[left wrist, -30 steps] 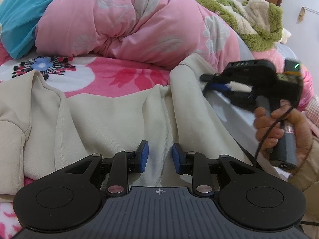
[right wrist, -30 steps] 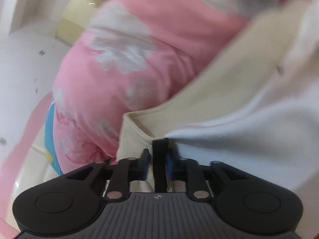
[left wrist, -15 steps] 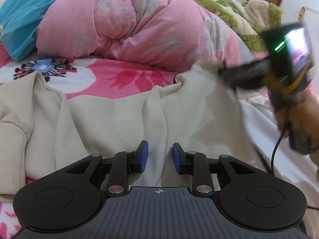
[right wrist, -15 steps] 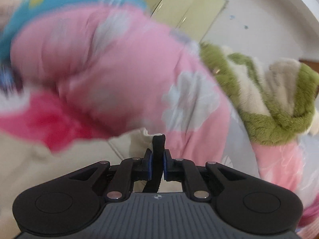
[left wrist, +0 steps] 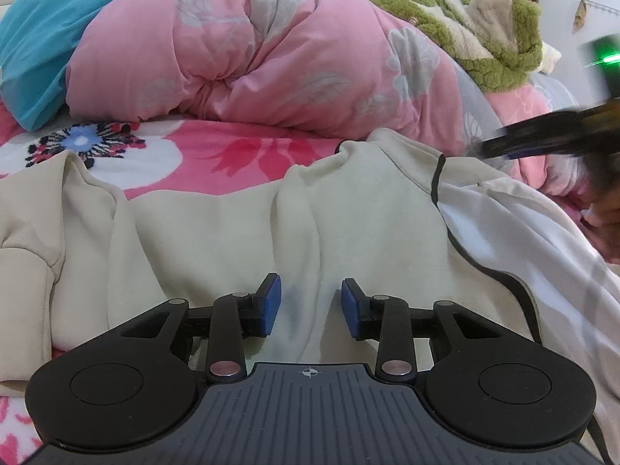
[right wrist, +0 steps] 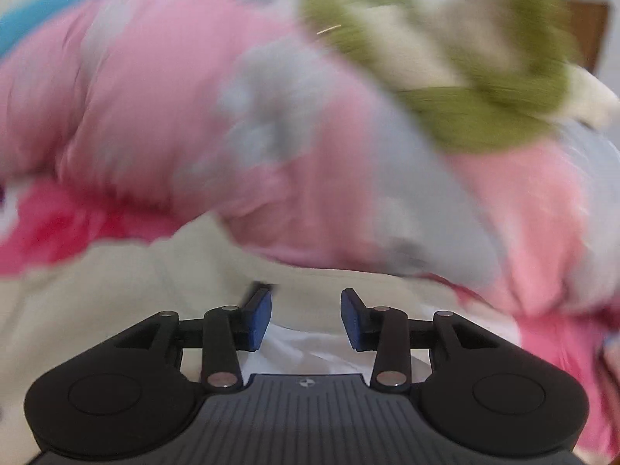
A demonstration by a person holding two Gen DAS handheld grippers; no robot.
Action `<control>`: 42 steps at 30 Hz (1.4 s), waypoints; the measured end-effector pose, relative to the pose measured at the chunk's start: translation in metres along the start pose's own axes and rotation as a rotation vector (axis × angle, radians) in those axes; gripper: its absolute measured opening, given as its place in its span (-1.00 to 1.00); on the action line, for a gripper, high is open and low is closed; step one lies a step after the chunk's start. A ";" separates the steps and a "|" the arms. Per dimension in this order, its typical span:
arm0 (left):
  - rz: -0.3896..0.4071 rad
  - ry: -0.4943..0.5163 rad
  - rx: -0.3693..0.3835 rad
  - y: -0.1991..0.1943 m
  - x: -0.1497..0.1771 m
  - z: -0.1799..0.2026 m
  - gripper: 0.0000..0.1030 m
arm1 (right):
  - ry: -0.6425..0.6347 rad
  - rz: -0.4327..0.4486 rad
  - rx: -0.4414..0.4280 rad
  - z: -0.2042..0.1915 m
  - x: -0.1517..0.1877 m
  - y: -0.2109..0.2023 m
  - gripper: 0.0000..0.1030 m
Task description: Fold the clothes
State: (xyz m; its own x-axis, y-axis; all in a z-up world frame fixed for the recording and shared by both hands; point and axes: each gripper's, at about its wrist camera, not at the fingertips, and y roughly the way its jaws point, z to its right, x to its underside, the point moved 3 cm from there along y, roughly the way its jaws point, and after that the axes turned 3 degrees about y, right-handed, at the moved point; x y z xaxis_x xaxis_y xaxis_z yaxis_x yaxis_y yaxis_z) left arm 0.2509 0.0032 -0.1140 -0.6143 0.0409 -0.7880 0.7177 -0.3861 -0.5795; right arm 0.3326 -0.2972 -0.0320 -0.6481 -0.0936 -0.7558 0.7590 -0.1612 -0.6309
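Looking out along my left gripper [left wrist: 310,306], I see the cream garment [left wrist: 240,228] spread across the flowered bedsheet [left wrist: 217,155], just ahead of and beneath the blue pads [left wrist: 271,302]. Its long axis runs left to right across the view, one bunched end with a folded sleeve lying at the left and the black-trimmed edge [left wrist: 438,178] toward the right, where a white inner layer [left wrist: 523,240] is turned out. Behind it a pink floral quilt [left wrist: 271,58] is heaped up and closes off the far side; a blue cushion [left wrist: 35,46] sits at its left and a green-and-cream fleece blanket [left wrist: 500,58] lies on top at the right.

My left jaws have just been opening and now stand part-way apart, with a ridge of the cream cloth rising between them but the pads not pressing on it.

My right gripper [right wrist: 306,317] has also just been opening; its jaws stand moderately wide with nothing gripped, hanging above the white and cream cloth. That view is heavily smeared, so I can only say the quilt and fleece probably fill the background. From the left camera the right gripper shows as a dark blur at the right edge, by the person's hand [left wrist: 608,224].
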 end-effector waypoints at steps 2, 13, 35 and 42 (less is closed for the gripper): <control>-0.001 0.002 -0.001 0.000 0.000 0.000 -0.33 | 0.092 -0.015 -0.066 0.027 -0.001 -0.033 -0.19; 0.000 0.004 -0.007 0.001 0.000 0.002 -0.32 | -0.092 -0.248 -0.390 -0.026 0.100 -0.113 -0.48; 0.124 -0.013 -0.037 -0.029 -0.011 -0.001 -0.30 | 0.179 -0.091 -0.385 -0.068 0.049 0.056 -0.51; 0.108 0.057 -0.110 0.004 -0.059 0.001 -0.25 | 0.248 -0.018 -0.435 -0.057 0.064 0.056 -0.51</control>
State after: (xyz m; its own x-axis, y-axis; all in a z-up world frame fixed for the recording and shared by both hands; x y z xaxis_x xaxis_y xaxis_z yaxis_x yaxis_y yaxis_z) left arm 0.2893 -0.0019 -0.0696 -0.5140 0.0579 -0.8558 0.8121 -0.2884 -0.5073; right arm 0.3372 -0.2556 -0.1255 -0.6668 0.1501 -0.7300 0.7381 0.2689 -0.6188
